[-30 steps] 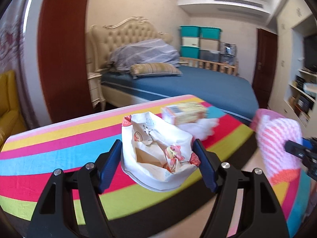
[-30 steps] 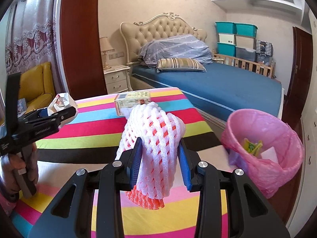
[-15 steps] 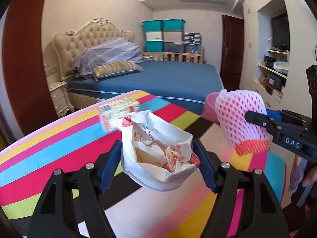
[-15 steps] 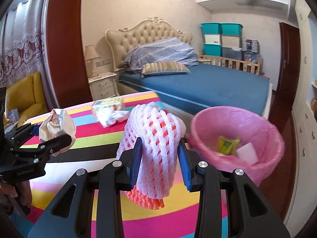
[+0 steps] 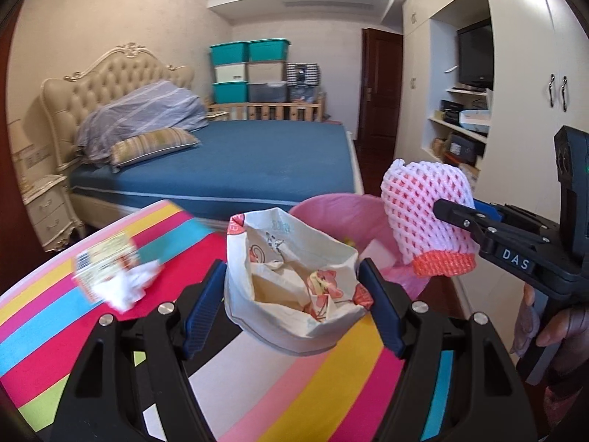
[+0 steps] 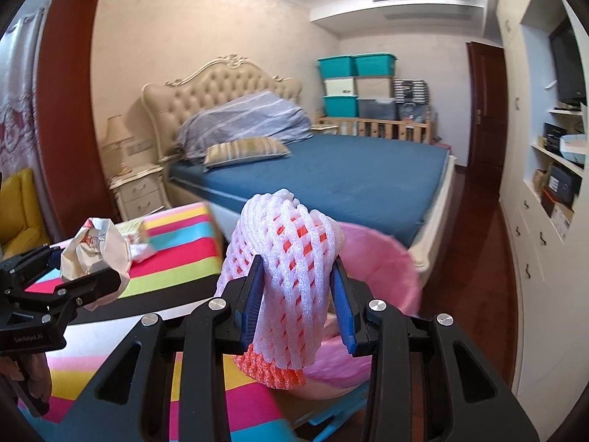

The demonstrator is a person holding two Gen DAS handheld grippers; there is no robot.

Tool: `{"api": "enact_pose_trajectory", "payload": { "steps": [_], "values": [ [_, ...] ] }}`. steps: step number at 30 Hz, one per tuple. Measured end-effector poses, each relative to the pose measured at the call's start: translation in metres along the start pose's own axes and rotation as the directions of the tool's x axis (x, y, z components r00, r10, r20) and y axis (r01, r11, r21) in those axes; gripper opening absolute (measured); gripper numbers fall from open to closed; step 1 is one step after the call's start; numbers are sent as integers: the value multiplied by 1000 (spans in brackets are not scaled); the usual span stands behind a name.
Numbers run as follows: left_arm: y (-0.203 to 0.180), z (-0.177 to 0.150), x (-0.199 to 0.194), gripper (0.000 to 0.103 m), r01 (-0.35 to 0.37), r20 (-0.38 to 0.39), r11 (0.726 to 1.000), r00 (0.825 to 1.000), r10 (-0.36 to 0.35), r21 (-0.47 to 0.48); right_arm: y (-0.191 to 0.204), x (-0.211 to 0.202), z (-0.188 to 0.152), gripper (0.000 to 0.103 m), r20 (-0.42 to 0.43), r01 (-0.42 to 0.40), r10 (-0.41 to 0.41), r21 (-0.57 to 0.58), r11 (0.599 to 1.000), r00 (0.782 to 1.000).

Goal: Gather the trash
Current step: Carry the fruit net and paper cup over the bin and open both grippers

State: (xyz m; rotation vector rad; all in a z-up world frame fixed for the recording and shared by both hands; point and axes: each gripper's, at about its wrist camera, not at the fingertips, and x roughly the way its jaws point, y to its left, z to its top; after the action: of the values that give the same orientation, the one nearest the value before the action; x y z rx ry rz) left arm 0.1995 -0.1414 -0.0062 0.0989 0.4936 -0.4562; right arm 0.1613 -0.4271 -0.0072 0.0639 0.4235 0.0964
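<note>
My left gripper (image 5: 292, 304) is shut on a crumpled white paper bag (image 5: 291, 291) with cartoon prints, held above the striped table's edge just short of the pink bin (image 5: 331, 213). My right gripper (image 6: 296, 307) is shut on a white and orange foam fruit net (image 6: 291, 276), held over the near rim of the pink-lined bin (image 6: 383, 269). The net also shows in the left wrist view (image 5: 427, 221), right of the bag. The bag shows at the left in the right wrist view (image 6: 97, 254).
A small carton (image 5: 105, 261) and a crumpled white tissue (image 5: 129, 289) lie on the striped table (image 5: 55, 335). A blue bed (image 6: 331, 176) stands beyond the bin, and cupboards with shelves (image 6: 552, 169) line the right wall.
Both grippers have swung right with their loads, from over the table toward the pink bin. The bin now sits right behind the bag and under the net.
</note>
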Motion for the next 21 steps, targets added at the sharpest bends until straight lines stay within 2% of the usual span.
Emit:
{"api": "enact_pose_trajectory", "payload": {
  "steps": [6, 9, 15, 16, 18, 21],
  "values": [
    [-20, 21, 37, 72, 55, 5, 998, 998, -55, 18, -41, 13, 10, 37, -9, 30, -30, 2, 1000, 1000],
    [-24, 30, 58, 73, 82, -11, 997, 997, -82, 4, -60, 24, 14, 37, -20, 9, -9, 25, 1000, 1000],
    [-32, 46, 96, 74, 112, -43, 993, 993, -114, -43, -74, 47, 21, 38, -31, 4, -4, 6, 1000, 1000],
    [-33, 49, 102, 76, 109, -45, 993, 993, -111, -44, -72, 51, 23, 38, -30, 4, -4, 0, 1000, 1000],
    [-37, 51, 108, 93, 114, -40, 992, 992, -117, -53, -70, 54, 25, 38, -25, 3, -4, -23, 1000, 1000],
    [-37, 54, 110, 95, 111, -15, 992, 994, -112, -61, -66, 57, 28, 42, -16, -9, 8, -46, 999, 1000]
  ]
}}
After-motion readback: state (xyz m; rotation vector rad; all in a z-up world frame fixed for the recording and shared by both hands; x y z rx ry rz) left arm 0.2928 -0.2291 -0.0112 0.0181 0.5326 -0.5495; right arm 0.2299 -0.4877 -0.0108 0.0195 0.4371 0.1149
